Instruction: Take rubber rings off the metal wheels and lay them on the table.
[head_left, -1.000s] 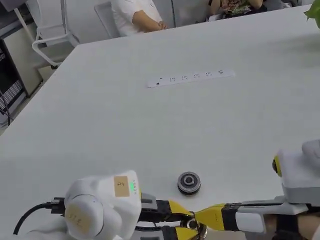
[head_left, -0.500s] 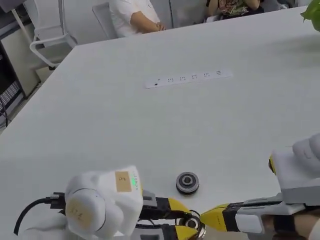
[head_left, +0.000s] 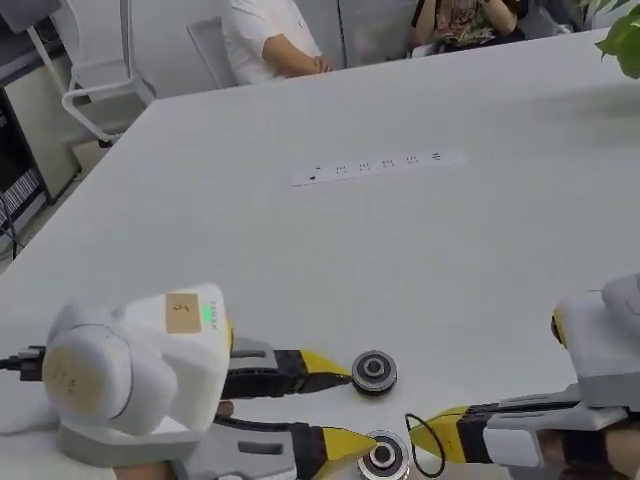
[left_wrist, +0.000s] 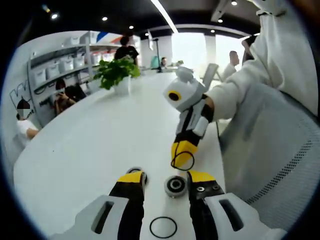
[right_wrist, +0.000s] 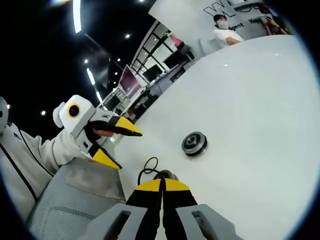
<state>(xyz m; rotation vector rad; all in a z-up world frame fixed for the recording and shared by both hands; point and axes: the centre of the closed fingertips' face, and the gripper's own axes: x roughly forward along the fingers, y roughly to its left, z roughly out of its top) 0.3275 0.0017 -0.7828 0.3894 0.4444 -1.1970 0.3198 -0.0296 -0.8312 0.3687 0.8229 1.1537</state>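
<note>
while the right gripper has its yellow jaws pressed together on a thin black rubber ring, the left gripper sits opposite with jaws spread wide and nothing between the pads. the pinched ring hangs as a loose loop just off the right gripper's tip, right beside the near wheel; cannot tell if it touches that wheel's rim. the near wheel lies flat on the white table at the front edge, in the gap between the left gripper's jaws (left gripper view shows it clearly). the far wheel lies flat just beyond it, next to the left gripper's outer jaw tip, dark band around its rim. in the left gripper view a second ring lies flat on the table between the jaws, closer to the gripper body than the near wheel. the two gripper tips face each other, close but apart. a power strip lies mid-table, well apart from the wheels. a potted plant stands farther down the table.
</note>
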